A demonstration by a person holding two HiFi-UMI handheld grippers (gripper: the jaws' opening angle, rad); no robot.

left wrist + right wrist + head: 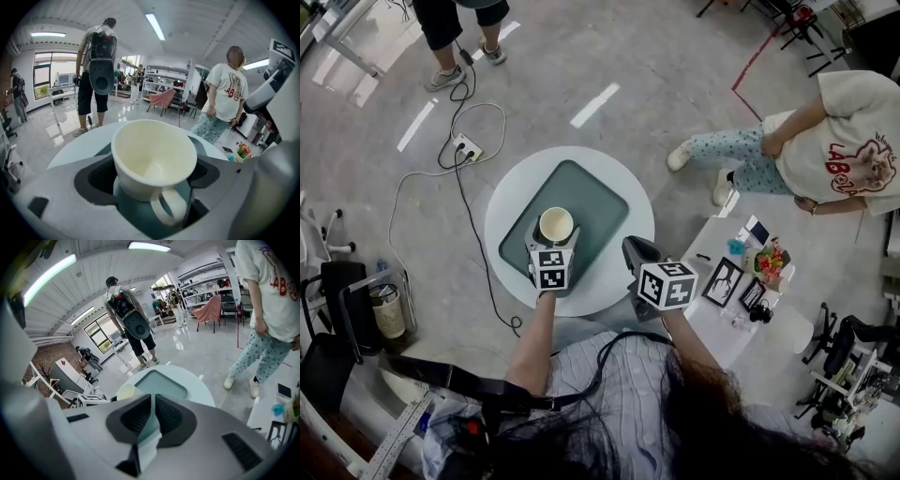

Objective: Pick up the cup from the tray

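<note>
A cream cup (556,225) sits on the dark teal tray (598,199) on a round white table (511,202). My left gripper (554,241) reaches in from the near side with a jaw on each side of the cup. In the left gripper view the cup (154,157) fills the gap, its handle toward the camera, and both pads (99,176) rest against its walls. My right gripper (634,247) hovers at the tray's near right corner. Its jaws (152,401) are nearly together with nothing between them, and the cup (125,392) shows to the left.
A white side table (741,309) with picture frames and flowers stands to the right. A person in a white T-shirt (844,141) stands beyond it. A cable and power strip (467,147) lie on the floor at left, near another person's feet (445,77).
</note>
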